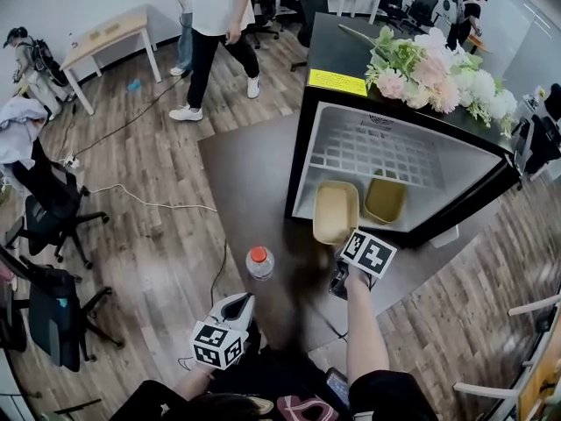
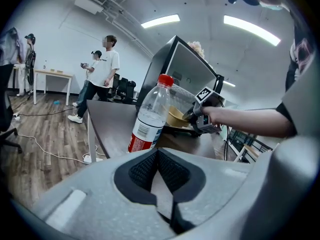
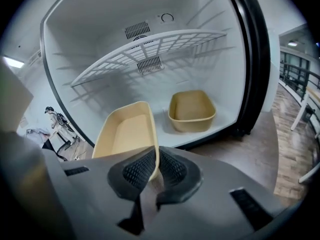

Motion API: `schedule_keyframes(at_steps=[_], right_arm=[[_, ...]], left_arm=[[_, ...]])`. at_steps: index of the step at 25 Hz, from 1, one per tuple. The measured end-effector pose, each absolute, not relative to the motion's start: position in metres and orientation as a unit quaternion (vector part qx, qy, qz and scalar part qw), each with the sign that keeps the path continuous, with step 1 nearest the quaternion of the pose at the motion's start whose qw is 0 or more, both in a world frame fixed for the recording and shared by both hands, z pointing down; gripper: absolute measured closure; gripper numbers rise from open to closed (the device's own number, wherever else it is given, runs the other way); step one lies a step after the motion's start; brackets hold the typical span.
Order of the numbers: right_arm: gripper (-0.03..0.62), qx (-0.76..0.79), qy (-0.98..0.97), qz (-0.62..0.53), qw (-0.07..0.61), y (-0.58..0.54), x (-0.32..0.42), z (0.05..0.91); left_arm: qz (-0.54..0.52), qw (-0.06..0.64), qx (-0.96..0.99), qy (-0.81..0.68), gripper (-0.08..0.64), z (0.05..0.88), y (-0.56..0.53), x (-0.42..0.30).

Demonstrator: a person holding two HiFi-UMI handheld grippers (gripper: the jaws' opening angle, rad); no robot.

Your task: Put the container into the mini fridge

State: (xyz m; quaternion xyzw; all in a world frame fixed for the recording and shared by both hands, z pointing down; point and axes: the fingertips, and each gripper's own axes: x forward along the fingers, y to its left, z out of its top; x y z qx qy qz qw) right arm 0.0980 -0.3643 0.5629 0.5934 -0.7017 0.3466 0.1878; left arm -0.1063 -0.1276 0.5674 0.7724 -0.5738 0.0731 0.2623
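Note:
My right gripper [image 3: 154, 168] is shut on the near rim of a tan rectangular container [image 3: 127, 136], held level at the mouth of the open mini fridge [image 3: 150, 49]. From the head view this container [image 1: 336, 211] sits half over the fridge's front edge, with the right gripper [image 1: 344, 270] just behind it. A second tan container [image 3: 191, 111] rests inside on the fridge floor, to the right [image 1: 385, 199]. My left gripper [image 2: 159, 170] is shut and empty, low near my body [image 1: 235, 310].
A water bottle with a red cap [image 1: 259, 263] stands on the dark table [image 1: 254, 174] in front of the left gripper. Flowers [image 1: 438, 73] lie on top of the fridge. A wire shelf [image 3: 150, 49] spans the fridge above the containers. People stand at the back.

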Motion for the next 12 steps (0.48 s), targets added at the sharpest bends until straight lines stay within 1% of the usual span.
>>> schedule_keyframes(at_steps=[12], right_arm=[[0.565,0.601,-0.691,0.352,0.193,-0.416,0.085,0.575]], left_arm=[[0.080,0.276,0.760,-0.583,0.552,0.576,-0.136,-0.119]])
